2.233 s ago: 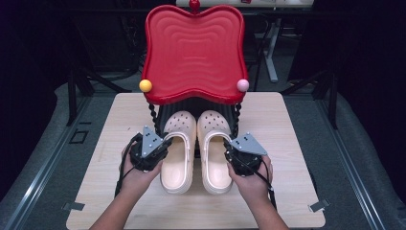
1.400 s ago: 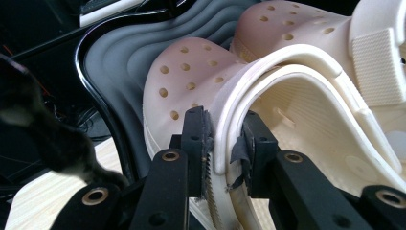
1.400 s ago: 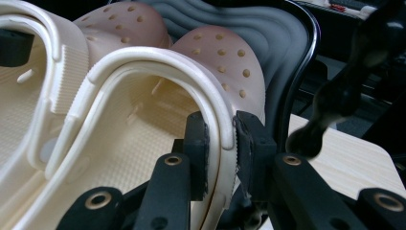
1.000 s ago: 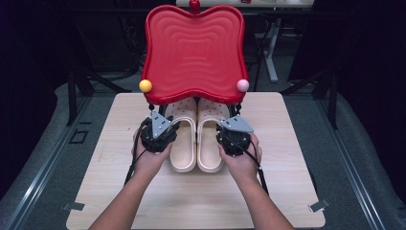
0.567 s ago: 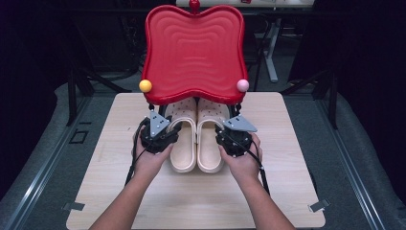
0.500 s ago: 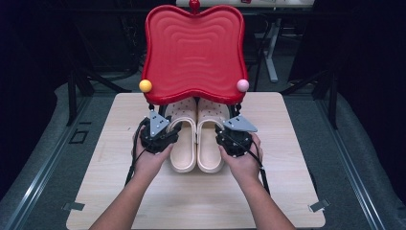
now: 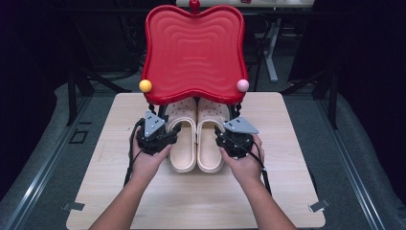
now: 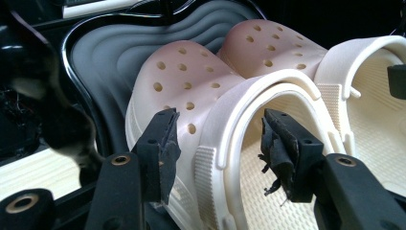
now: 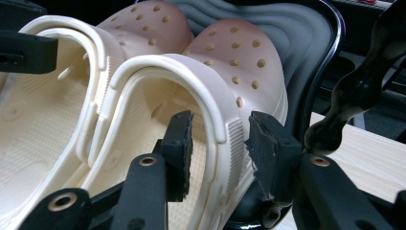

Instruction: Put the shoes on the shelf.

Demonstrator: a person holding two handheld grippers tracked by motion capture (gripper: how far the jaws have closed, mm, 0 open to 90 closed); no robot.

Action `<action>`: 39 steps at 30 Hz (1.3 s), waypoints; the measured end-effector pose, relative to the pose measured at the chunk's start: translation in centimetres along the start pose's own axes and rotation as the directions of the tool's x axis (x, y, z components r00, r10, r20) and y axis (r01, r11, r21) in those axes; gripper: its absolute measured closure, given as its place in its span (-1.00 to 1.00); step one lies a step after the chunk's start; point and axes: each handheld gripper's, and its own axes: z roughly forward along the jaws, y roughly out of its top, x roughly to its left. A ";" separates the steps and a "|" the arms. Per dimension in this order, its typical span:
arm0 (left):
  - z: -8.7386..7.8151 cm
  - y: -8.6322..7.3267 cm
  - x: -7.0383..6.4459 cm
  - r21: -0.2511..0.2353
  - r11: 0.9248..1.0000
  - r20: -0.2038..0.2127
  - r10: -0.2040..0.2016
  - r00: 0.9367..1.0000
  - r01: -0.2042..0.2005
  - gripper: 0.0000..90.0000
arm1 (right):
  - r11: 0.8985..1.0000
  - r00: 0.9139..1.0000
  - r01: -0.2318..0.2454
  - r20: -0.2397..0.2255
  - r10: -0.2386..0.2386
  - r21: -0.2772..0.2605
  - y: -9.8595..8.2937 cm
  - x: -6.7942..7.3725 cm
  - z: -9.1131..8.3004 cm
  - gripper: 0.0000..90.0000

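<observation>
Dark floor surrounds the tabletop (image 7: 287, 191); both cream clogs (image 7: 196, 143) sit half under the red tray-stand (image 7: 194, 52). Left tongs (image 8: 218, 143) straddle the left clog's outer wall, spread — close evenly. Right tongs (image 9: 218, 139) likewise — move both together.

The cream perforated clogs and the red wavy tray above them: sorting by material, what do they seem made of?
Cream perforated clogs: probably moulded foam resin, matte, with punched holes, ribbed footbeds and thick soft-looking rims. Red wavy tray: likely hard plastic, glossy, with highlights along its ripples.
</observation>
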 end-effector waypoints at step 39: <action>-1.7 -3.9 -0.7 0.022 0.997 -0.011 -0.080 0.997 0.080 0.53 | 0.995 0.995 -0.092 -0.021 0.093 0.044 -3.5 0.4 -0.6 0.58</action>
